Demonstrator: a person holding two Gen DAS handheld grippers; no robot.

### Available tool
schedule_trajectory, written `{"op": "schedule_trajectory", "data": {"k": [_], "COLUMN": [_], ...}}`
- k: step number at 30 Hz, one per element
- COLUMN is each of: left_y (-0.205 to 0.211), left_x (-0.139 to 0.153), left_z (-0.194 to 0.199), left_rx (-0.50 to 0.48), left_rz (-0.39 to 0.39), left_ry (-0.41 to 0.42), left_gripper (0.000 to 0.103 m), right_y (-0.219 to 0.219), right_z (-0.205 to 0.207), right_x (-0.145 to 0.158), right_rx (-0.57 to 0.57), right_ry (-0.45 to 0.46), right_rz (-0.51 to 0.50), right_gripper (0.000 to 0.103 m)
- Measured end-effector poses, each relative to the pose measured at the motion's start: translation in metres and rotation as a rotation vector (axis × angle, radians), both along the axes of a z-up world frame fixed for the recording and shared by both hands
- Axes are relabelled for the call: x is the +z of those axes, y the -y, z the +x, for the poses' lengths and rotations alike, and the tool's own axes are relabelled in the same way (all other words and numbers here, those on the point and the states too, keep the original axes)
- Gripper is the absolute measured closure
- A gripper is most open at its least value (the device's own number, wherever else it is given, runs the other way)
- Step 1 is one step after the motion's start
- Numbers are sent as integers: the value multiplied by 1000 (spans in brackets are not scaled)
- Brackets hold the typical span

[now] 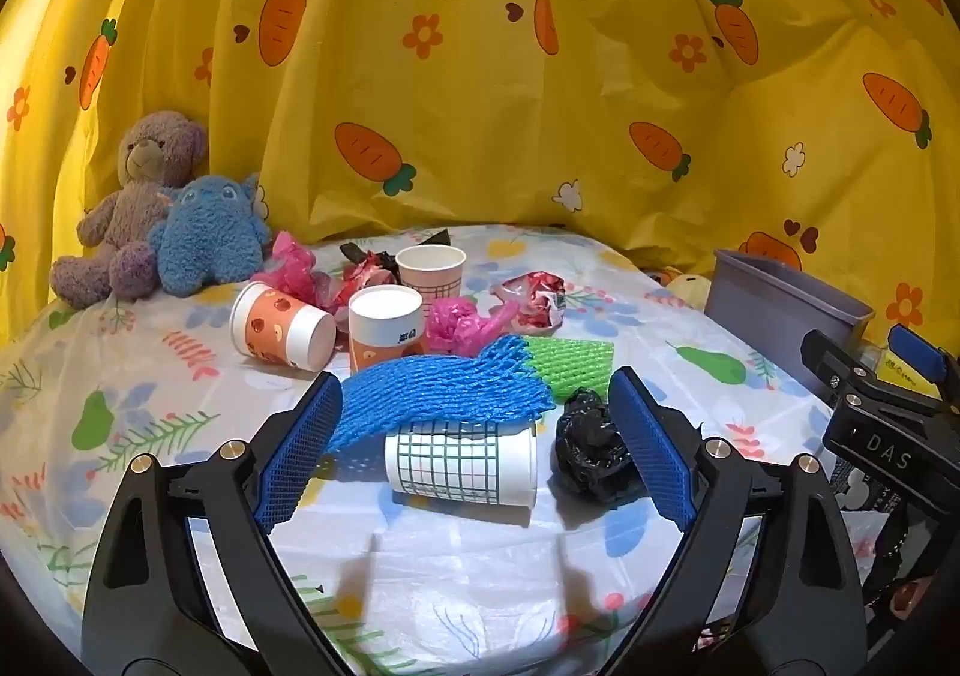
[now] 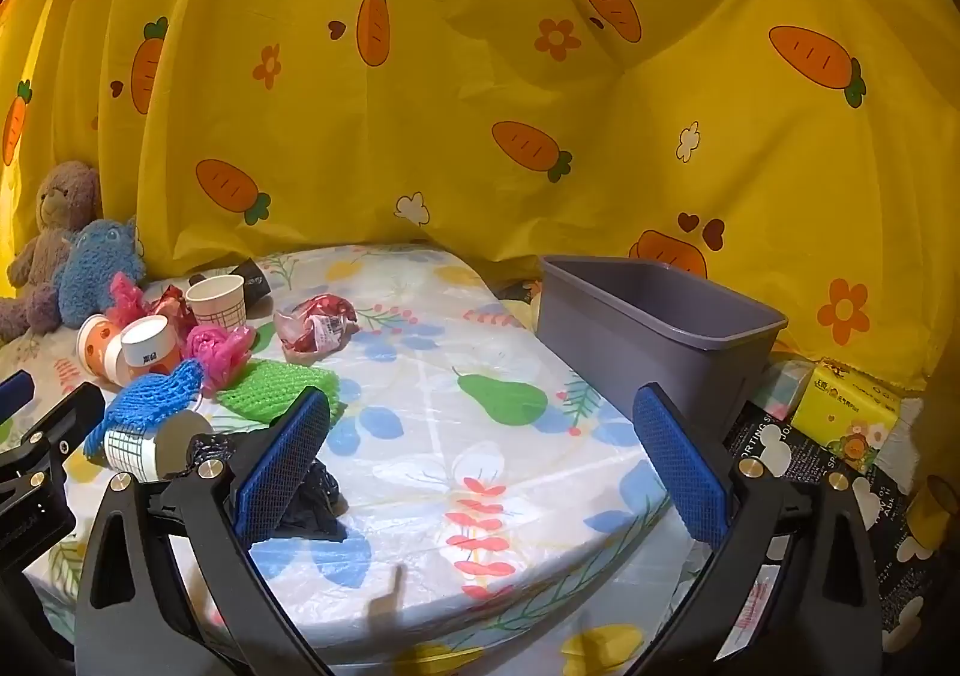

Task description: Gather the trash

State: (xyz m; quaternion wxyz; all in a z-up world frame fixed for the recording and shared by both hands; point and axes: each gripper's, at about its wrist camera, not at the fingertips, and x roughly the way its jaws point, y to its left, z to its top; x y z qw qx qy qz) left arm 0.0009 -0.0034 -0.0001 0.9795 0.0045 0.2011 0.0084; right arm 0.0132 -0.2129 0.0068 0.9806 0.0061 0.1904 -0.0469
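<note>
Trash lies on the table [image 1: 456,562]. A grid-pattern paper cup [image 1: 461,463] lies on its side under a blue foam net [image 1: 444,391], with a black crumpled bag [image 1: 591,454] to its right. My left gripper [image 1: 477,448] is open, its fingers either side of the cup and bag, holding nothing. Behind lie a green foam net [image 1: 570,361], pink plastic [image 1: 465,322], a red wrapper [image 1: 534,295] and three more cups [image 1: 282,328]. My right gripper [image 2: 480,472] is open and empty over bare tablecloth [image 2: 480,436], with the grey bin [image 2: 654,328] to its right.
A teddy bear [image 1: 129,202] and a blue plush toy [image 1: 207,235] sit at the back left. A yellow carrot-print curtain [image 1: 510,76] hangs behind. A yellow tissue pack [image 2: 849,409] lies right of the bin, off the table's edge.
</note>
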Motion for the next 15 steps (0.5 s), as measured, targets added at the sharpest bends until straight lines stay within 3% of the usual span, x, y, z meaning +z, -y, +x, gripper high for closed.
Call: {"op": "schedule_trajectory", "data": {"k": [1,15], "left_y": [-2,1], "left_x": [0,-7], "left_z": [-1,2], "left_rx": [-2,3], "left_rz": [-35,-43], "left_ry": [3,7], "left_gripper": [14,14], "right_y": [0,5], "right_z": [0,4], "right_x": [0,-1], "right_rx": [2,8], "right_ry": [-1,-2], "right_rz": [0,-7], "right_gripper": [5,5]}}
